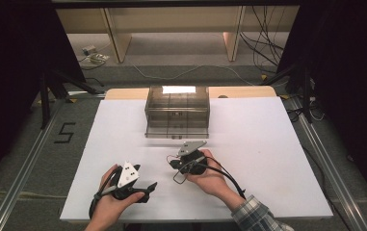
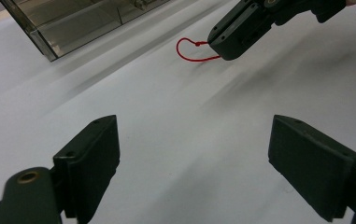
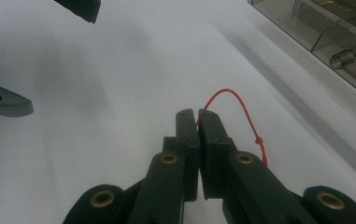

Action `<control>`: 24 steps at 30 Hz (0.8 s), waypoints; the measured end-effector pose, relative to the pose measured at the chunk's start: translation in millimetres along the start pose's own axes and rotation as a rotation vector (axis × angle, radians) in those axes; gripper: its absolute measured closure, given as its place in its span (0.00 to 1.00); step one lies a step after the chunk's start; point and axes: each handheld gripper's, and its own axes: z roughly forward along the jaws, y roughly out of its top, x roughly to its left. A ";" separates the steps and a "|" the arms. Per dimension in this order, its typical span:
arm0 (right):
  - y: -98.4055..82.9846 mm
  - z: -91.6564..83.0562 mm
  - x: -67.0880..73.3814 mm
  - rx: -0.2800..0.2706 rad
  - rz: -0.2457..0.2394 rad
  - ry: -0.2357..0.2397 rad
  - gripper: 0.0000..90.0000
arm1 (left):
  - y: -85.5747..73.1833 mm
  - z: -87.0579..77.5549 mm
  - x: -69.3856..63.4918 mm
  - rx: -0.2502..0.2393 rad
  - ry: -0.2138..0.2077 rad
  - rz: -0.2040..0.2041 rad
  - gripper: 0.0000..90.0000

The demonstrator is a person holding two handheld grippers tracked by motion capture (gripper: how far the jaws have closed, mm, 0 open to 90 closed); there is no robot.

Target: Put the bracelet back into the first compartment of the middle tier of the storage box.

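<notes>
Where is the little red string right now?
The red string is pinched in the right gripper, looping out over the white table, just in front of the clear drawer box.

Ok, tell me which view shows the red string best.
The left gripper view: the red string loops out whole beyond the shut right claw. The right gripper view shows it partly hidden behind that claw; in the high view it's too small to make out.

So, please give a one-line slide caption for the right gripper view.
Right gripper shut on a red string loop above the white table, near a clear drawer box.
</notes>
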 end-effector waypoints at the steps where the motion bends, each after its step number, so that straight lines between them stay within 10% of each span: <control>1: 0.4 -0.3 -0.1 -0.001 0.001 -0.001 0.98 | -0.1 0.0 0.0 0.000 0.000 0.001 0.19; 24: 10.9 -6.2 -3.7 -0.024 0.005 -0.011 0.98 | -0.3 0.3 -0.3 0.001 -0.001 0.000 0.19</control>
